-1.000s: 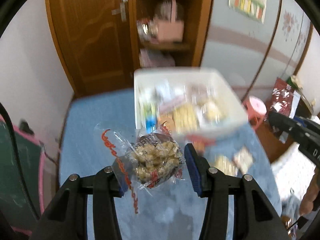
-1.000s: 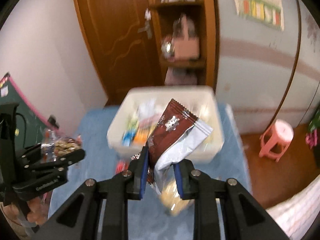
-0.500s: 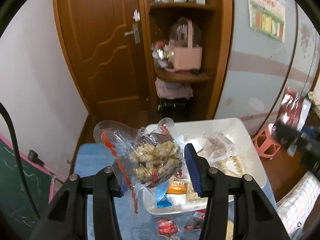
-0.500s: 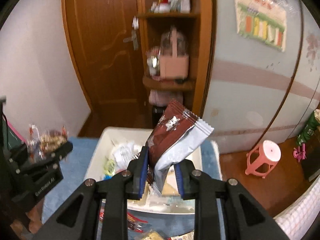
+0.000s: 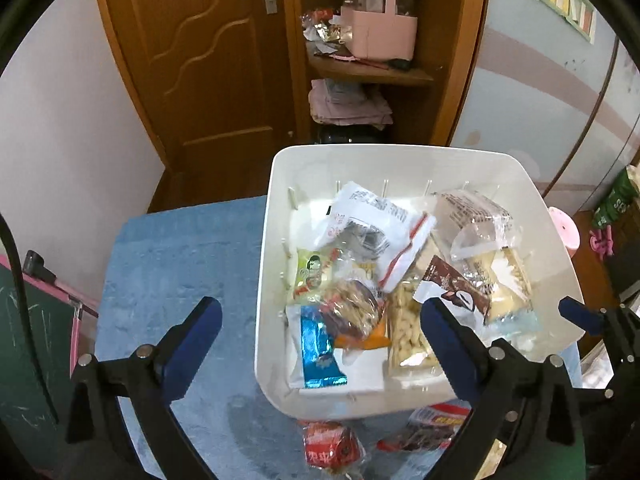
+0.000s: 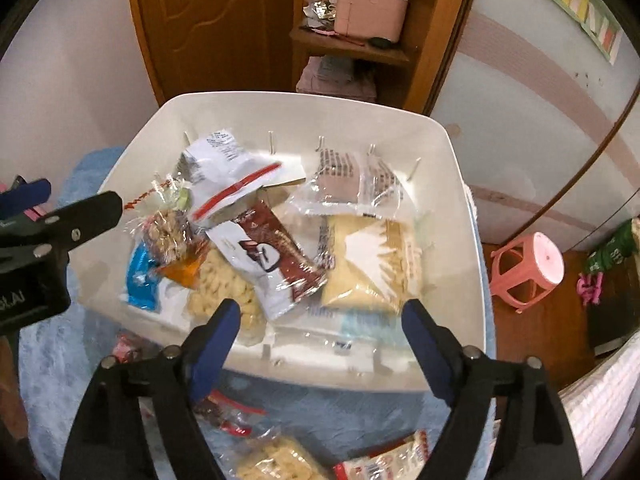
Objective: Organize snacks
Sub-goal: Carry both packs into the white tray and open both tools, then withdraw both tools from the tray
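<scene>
Snacks: a heap of wrapped packets fills the white bin [image 5: 276, 216], which stands on the blue cloth [image 5: 176, 248] at the table's far edge.
Clear nut packet: the crinkly clear packet of nut clusters [image 6: 170, 236] lies at the heap's left side, on an orange wrapper and beside a shiny blue packet [image 5: 318, 346].
Brown-and-white packet: the brown-and-white packet [image 6: 272, 260] rests slantwise in the middle of the heap, over a clear bag of pale puffs [image 5: 408, 330].
Other packets in the bin: a white pouch with a red strip [image 6: 240, 178] lies towards the back; a clear bag of yellowish wafers [image 6: 372, 264] takes up the right side.
Loose snacks: red-wrapped packets [image 5: 330, 444] and a clear pack of pale biscuits [image 6: 276, 462] lie on the cloth just in front of the bin's near wall.
Left gripper: the left gripper [image 5: 320, 332] hangs over the bin's near-left corner with its blue-padded jaws spread wide and nothing between them.
Right gripper: the right gripper [image 6: 322, 336] hangs over the near wall, jaws likewise wide apart and empty.
Bin: smooth white plastic, rounded corners, small pegs along its inner walls.
Surroundings: a brown wooden door [image 5: 208, 60], an open shelf with a pink basket [image 5: 380, 30], and a pink stool [image 6: 528, 268] on the floor to the right.
</scene>
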The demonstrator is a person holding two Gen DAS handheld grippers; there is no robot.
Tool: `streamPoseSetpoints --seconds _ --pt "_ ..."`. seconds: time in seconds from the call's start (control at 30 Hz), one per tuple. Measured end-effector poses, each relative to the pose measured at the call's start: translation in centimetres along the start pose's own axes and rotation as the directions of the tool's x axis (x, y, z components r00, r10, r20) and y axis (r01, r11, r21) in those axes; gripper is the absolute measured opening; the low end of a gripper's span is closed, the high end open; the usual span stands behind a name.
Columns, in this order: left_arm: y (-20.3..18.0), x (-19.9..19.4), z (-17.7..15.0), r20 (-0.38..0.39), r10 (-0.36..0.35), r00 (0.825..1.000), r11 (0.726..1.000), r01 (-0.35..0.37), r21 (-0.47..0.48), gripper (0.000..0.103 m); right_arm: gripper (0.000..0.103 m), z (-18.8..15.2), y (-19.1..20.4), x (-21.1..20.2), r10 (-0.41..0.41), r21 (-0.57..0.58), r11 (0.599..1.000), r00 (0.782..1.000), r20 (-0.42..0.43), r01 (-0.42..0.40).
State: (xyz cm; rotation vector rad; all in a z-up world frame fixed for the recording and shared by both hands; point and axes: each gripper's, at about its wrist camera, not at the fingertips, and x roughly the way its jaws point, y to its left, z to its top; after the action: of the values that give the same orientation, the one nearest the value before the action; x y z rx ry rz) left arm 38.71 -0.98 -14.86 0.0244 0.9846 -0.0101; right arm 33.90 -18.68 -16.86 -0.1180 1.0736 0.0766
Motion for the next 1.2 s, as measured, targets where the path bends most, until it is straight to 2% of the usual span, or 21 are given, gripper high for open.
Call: streamPoseSetpoints --seconds 0.27,0.5,0.57,0.8,1.0,1.2 --pt "-0.9 -4.9 -2.5 0.105 0.010 0.994 0.999 -0.014 0.044 0.099 0.084 -0.9 -0.4 -3.1 0.049 0.070 0.996 0.998 0.037 -0.051" --pt "-2.1 -11.0 -4.1 0.199 -0.017 0.980 0.997 0.002 0.074 0.099 0.084 -2.2 -0.6 -7.4 0.005 0.065 0.998 0.996 0.089 -0.011" --pt "-2.1 -12.9 -4.5 0.214 -0.050 0.976 0.997 0.037 0.062 0.099 0.084 -2.7 -1.0 -9.0 -0.011 0.078 0.997 0.994 0.110 0.002" --pt "-2.7 -18.4 -6.0 0.262 -0.122 0.957 0.993 0.117 0.035 0.099 0.084 -4.8 -2.9 -14.3 0.019 0.164 0.985 0.985 0.171 -0.048" --pt "-3.6 -21.5 -7.9 0.286 -0.147 0.947 0.989 0.141 0.041 0.099 0.084 -7.0 -3.6 -18.0 0.001 0.183 0.982 0.973 0.230 -0.044" --pt "-4.6 -22.7 -10.4 0.304 -0.136 0.943 0.991 0.124 0.057 0.099 0.084 -9.7 -4.2 -20.2 -0.051 0.184 0.983 0.960 0.274 0.000"
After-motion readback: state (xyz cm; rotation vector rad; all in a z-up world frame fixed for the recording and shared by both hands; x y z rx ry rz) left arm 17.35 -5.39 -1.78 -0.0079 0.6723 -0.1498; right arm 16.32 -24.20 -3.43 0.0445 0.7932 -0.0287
